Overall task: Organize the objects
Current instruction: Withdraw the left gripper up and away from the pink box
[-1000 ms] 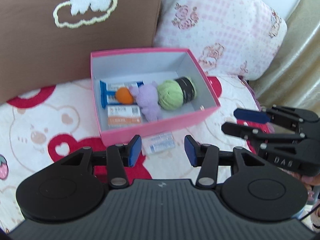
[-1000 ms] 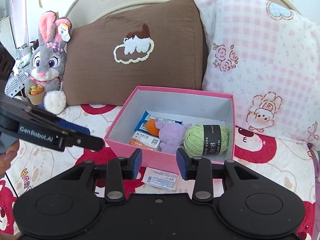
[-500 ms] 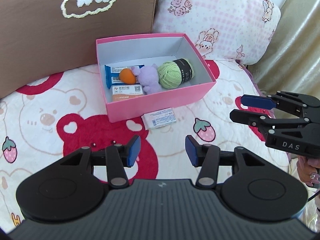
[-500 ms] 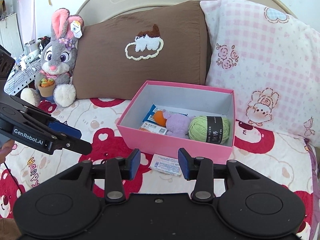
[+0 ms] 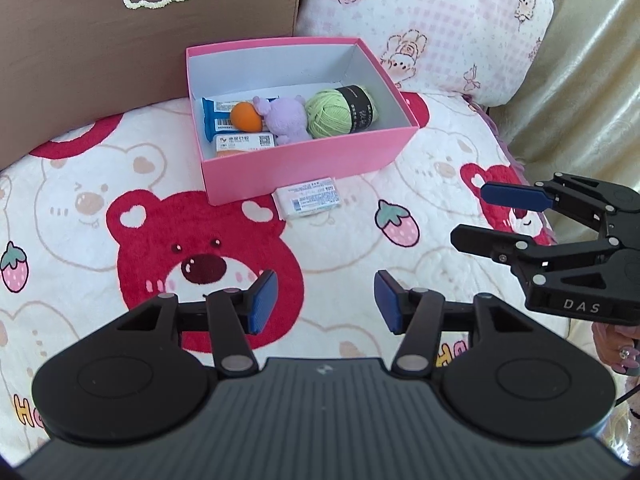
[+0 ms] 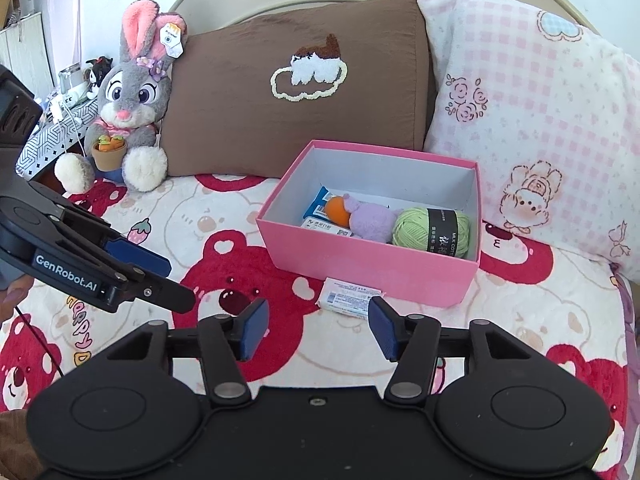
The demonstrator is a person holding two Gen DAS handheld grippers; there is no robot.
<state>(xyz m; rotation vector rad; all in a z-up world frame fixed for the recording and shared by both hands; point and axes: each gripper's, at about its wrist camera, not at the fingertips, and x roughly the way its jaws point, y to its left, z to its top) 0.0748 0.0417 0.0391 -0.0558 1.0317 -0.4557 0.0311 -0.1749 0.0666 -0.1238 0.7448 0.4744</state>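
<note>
Bedspread printed with red bears (image 5: 100, 184) carries an open pink cardboard box (image 5: 308, 160) against the pillows, so its contents stay corralled: a green yarn ball (image 5: 332, 114), a lilac plush toy (image 5: 286, 120), an orange ball (image 5: 246, 117) and snack packets. One small white wipe packet (image 5: 307, 202) lies outside, touching the box's front wall, likely next to go in. Both the left hand-held gripper (image 5: 325, 306) and right hand-held gripper (image 6: 317, 330) hang apart from it, jaws opening, nothing between them.
</note>
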